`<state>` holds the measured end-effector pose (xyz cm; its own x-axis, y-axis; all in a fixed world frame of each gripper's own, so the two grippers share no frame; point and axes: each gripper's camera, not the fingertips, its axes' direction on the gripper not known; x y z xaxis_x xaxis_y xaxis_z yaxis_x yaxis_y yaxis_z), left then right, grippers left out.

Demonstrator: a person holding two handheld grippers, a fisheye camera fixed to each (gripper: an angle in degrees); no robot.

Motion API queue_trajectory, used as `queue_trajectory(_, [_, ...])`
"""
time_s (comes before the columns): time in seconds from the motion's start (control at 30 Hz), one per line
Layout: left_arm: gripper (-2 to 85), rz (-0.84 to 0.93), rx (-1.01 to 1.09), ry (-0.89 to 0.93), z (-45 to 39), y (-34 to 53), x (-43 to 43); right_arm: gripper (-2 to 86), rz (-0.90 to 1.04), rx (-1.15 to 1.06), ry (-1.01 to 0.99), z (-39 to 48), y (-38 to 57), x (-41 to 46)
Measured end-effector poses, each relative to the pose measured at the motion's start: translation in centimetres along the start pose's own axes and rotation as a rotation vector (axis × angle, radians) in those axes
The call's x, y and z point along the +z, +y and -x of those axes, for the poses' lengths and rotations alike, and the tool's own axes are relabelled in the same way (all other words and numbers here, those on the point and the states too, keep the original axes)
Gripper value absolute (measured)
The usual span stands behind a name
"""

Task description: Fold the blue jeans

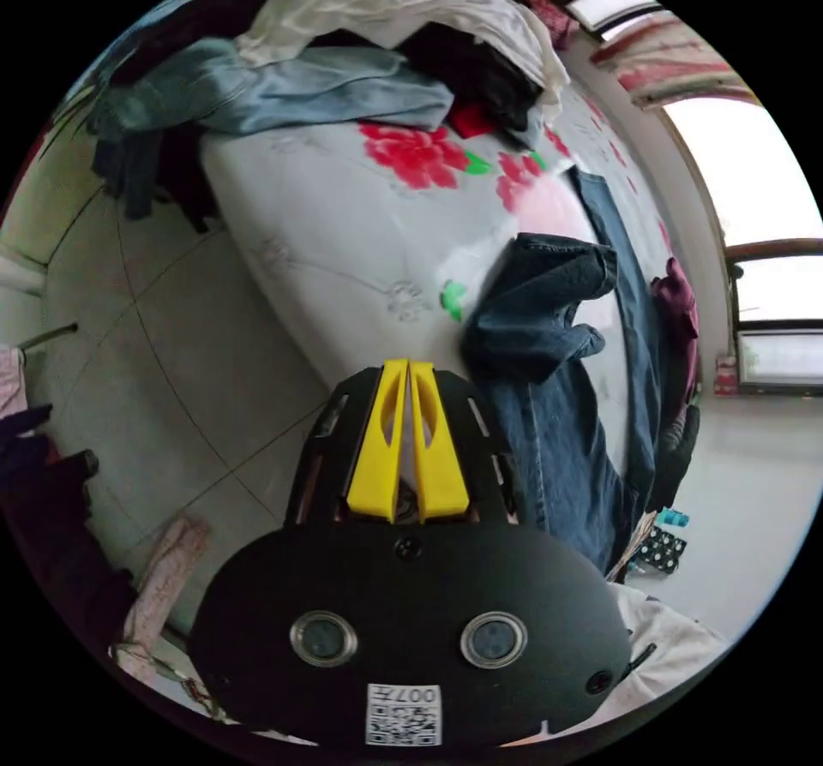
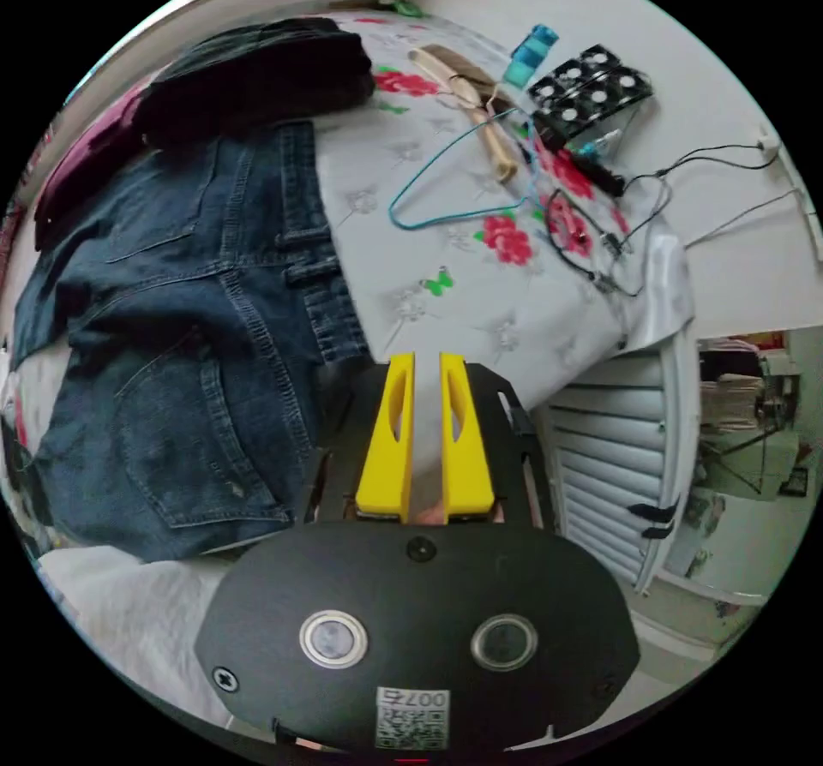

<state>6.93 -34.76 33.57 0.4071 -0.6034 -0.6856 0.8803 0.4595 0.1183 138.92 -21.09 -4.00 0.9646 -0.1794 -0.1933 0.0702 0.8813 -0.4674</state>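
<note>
The blue jeans (image 2: 171,312) lie spread on the flowered bed sheet (image 2: 480,303), seat side up, with the waistband toward my right gripper (image 2: 427,361). That gripper hovers just beside the waistband, its yellow jaws a narrow gap apart with nothing between them. In the left gripper view the jeans (image 1: 549,389) run along the bed's edge, and one leg end is bunched into a heap. My left gripper (image 1: 409,365) is off the denim, over the sheet (image 1: 343,226), with its jaws pressed together and empty.
A pile of mixed clothes (image 1: 343,80) covers the bed's far end. Dark folded clothes (image 2: 257,72) and a maroon garment (image 2: 77,158) lie beyond the jeans. A teal wire hanger (image 2: 446,200), a wooden hanger (image 2: 471,106), cables (image 2: 600,235) and dotted black boxes (image 2: 591,85) lie nearby. Tiled floor (image 1: 146,355) borders the bed.
</note>
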Motion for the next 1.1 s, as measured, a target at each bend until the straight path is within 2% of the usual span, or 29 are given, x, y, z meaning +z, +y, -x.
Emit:
queue_trajectory(0.07, [5.3,-0.035,0.021,0.064,1.2,1.3,-1.3,7.1,-0.095,-0.050,0.003,1.2,1.1,-1.9])
queue_trajectory(0.17, [10.8,-0.085,0.185,0.101,-1.3,1.2,-2.7,7.1,-0.223,-0.198,-0.216,5.1,3.1,-5.1])
queue_trajectory(0.23, [11.5,-0.108,0.321,0.097,-4.5,0.8,-3.1,7.0,-0.230,-0.325,-0.347,8.7,4.0,-6.0])
queue_trajectory(0.37, [11.5,-0.049,0.616,-0.064,-13.3,0.1,-0.7,6.9,-0.180,-0.579,-0.477,18.2,6.4,-6.3])
queue_trajectory(0.43, [8.1,0.011,0.634,-0.180,-15.1,-0.5,1.7,7.0,-0.149,-0.656,-0.509,21.7,7.3,-6.2])
queue_trajectory(0.5, [3.0,0.074,0.611,-0.289,-15.0,-1.3,3.7,7.2,-0.110,-0.728,-0.543,25.2,8.6,-6.0])
queue_trajectory(0.63, [-0.3,0.012,0.492,-0.086,-10.7,-3.3,-0.7,7.7,0.016,-0.869,-0.500,28.7,10.9,-4.3])
queue_trajectory(0.7, [-0.5,-0.062,0.398,-0.008,-7.0,-3.7,-4.0,7.5,-0.028,-0.910,-0.429,28.9,12.4,-4.4])
queue_trajectory(0.77, [-0.5,-0.093,0.213,0.101,-0.5,-3.8,-6.9,7.5,-0.005,-0.931,-0.408,28.9,12.1,-4.9])
queue_trajectory(0.87, [-0.1,-0.082,0.025,0.120,6.0,-2.8,-8.1,7.0,-0.142,-0.839,-0.450,27.5,9.6,-8.0])
queue_trajectory(1.0, [0.3,-0.092,-0.027,0.152,8.3,-2.0,-8.8,6.7,-0.250,-0.715,-0.455,26.9,4.0,-10.6])
queue_trajectory(1.07, [0.6,-0.098,0.031,0.153,7.2,-2.6,-9.4,6.7,-0.186,-0.721,-0.466,27.8,2.1,-9.7])
queue_trajectory(1.1, [0.8,-0.099,0.044,0.153,6.9,-2.9,-9.5,6.7,-0.094,-0.745,-0.470,28.8,1.2,-8.1])
